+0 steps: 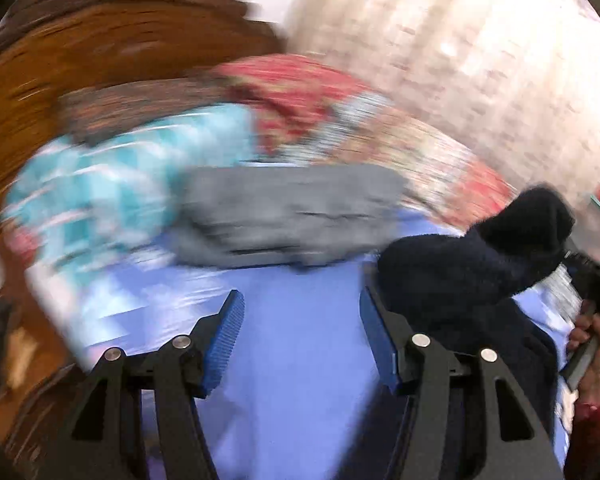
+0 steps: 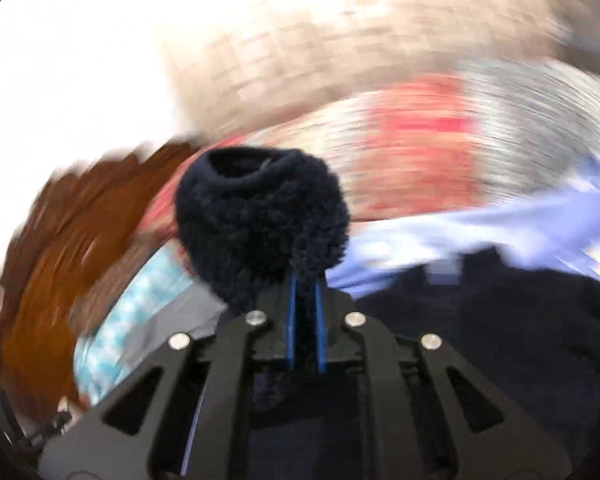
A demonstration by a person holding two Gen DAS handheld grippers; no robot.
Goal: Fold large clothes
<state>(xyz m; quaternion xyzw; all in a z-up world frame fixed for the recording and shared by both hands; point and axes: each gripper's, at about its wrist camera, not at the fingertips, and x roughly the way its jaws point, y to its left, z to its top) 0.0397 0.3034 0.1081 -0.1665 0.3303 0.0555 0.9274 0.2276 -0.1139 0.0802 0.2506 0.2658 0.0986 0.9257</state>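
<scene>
right wrist view shows the dark navy fleece garment bunched into a fuzzy ball with a hollow at the top, pinched at its lower edge between the two blue pads of the right gripper, whose jaws are clenched tight on the fabric. more of the same dark cloth spreads low on the right side of that view, lying on the pale blue sheet.

in the left wrist view the garment rises as a dark hump on the right, lifted off the sheet, with its lower part draping down past the right finger of the left gripper. that gripper is spread wide and holds nothing, with bare sheet between its blue pads. the person's right hand grips a tool handle at the far right edge.

beyond the sheet lies a folded grey garment, and to its left a turquoise checked cloth. behind these sits a red patterned bundle, probably bedding, though motion blur smears the detail. a brown wooden headboard curves along the upper left, and a pale patterned curtain fills the upper right.
</scene>
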